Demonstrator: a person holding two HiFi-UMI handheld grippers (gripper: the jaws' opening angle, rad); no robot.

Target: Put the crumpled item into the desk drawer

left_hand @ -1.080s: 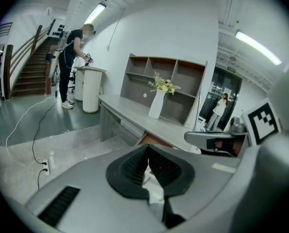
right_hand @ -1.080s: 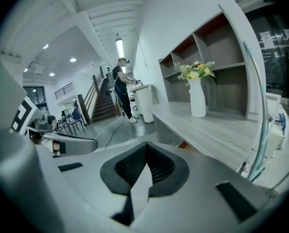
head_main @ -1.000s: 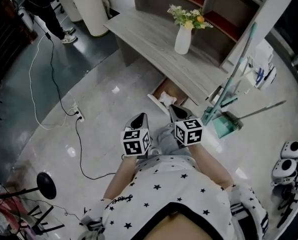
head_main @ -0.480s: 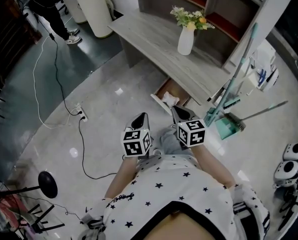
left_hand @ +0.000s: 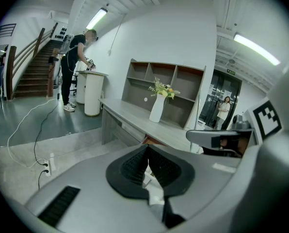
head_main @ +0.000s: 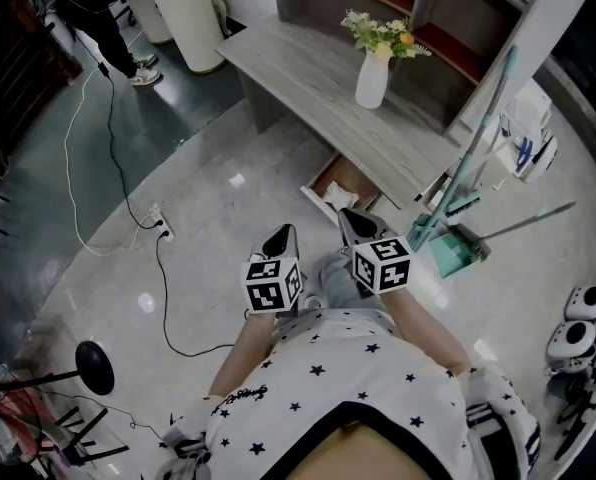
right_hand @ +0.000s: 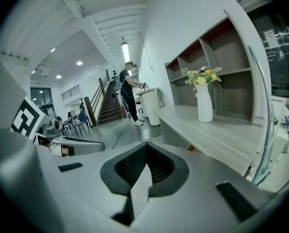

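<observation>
The desk drawer (head_main: pixel 327 178) stands open under the grey wooden desk (head_main: pixel 308 83), low to the floor. A crumpled white item (head_main: pixel 335 200) lies inside it near the front panel. I hold both grippers close to my body, pointed toward the drawer. My left gripper (head_main: pixel 280 236) is shut, its ribbed pads meeting at the tip (left_hand: pixel 147 148) with nothing held. My right gripper (head_main: pixel 349 218) is shut and empty too (right_hand: pixel 145 147), its tip just short of the drawer front. An orange sliver of the drawer (right_hand: pixel 190 148) shows past the right jaws.
A white vase of flowers (head_main: pixel 371 78) stands on the desk, before a shelf unit (head_main: pixel 398 8). A teal broom and dustpan (head_main: pixel 446 243) lean at the desk's right end. A cable and power strip (head_main: pixel 159 233) lie on the floor left. A person (left_hand: pixel 76 67) stands by a white bin (head_main: pixel 186 13).
The head view has shifted slightly. Both grippers stay shut and nearly in place; the right one has edged a little toward the drawer.
</observation>
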